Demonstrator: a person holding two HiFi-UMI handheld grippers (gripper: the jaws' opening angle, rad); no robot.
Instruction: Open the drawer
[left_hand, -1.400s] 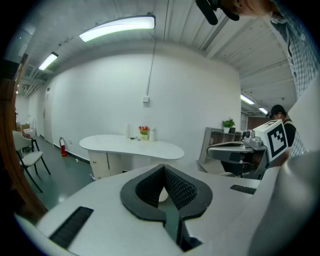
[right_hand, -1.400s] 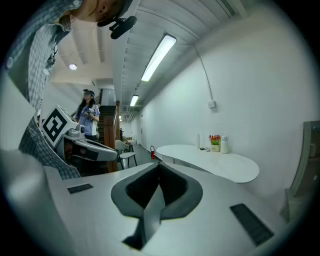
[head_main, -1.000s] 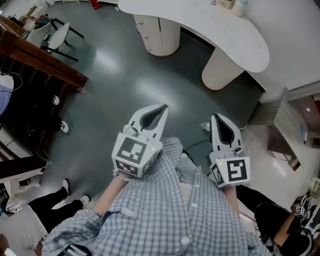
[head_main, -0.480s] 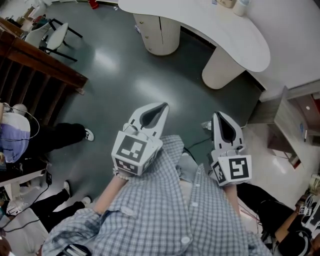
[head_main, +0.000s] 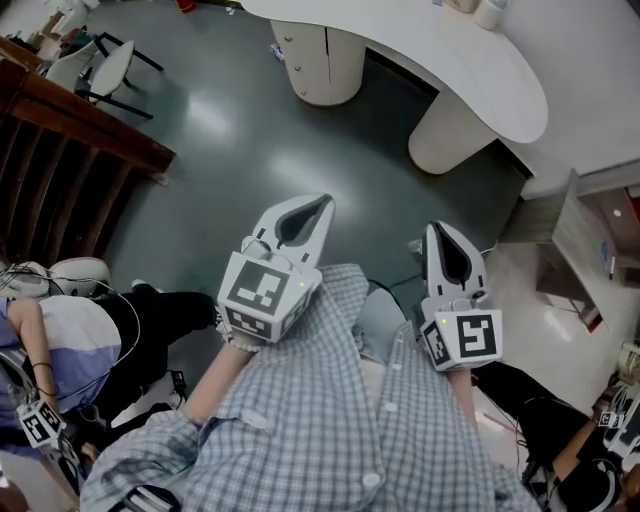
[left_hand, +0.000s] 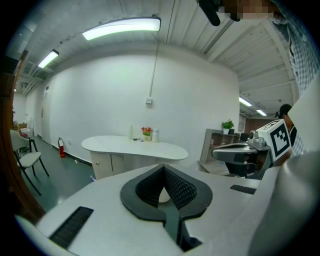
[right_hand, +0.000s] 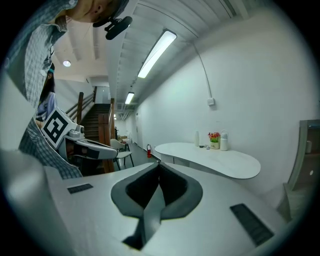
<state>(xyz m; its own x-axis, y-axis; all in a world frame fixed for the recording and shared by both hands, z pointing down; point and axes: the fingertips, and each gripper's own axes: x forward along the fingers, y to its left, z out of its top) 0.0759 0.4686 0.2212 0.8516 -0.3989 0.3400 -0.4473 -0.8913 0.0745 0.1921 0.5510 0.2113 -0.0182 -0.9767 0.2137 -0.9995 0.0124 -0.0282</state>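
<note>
Closed left gripper (head_main: 322, 205) and right gripper (head_main: 436, 232) face table (head_main: 470, 70).

Dark shiny floor (head_main: 250, 150) w/ a white curvy table (head_main: 500, 85) on a round cupboard (head_main: 325, 60) + a round leg (head_main: 450, 135). At table's far edge, by the wall: small bottle (left_hand: 131, 132), red flowers (left_hand: 146, 132), white jug (left_hand: 155, 135). White chair (head_main: 110, 70) + red fire can (left_hand: 60, 147) stand on the floor.
</note>
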